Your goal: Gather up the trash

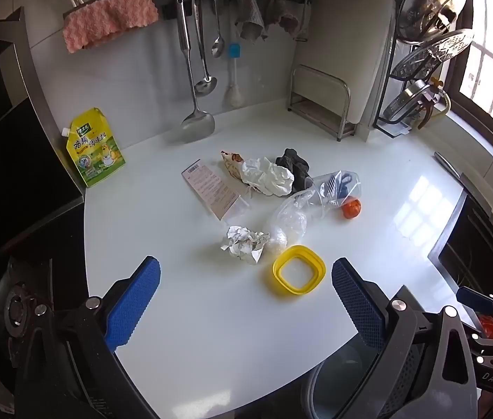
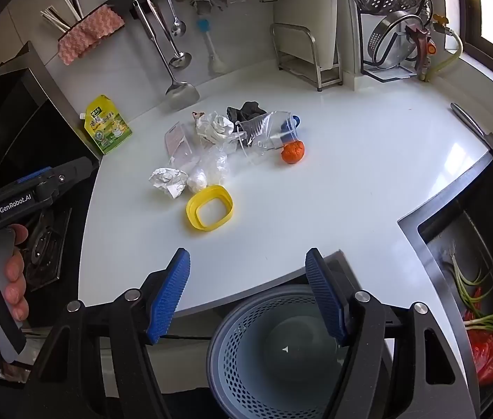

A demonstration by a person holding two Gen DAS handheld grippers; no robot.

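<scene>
While nothing sits between them, left tongs (image 1: 246, 300) and right tongs (image 2: 248, 293) gape.

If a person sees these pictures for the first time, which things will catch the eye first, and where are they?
The eye goes first to the yellow square ring lying on the white counter, at the near edge of a pile of crumpled litter. Behind it, an orange ball glows at the pile's right side, beside a clear plastic bag. A yellow seasoning pouch stands at the counter's left edge.
</scene>
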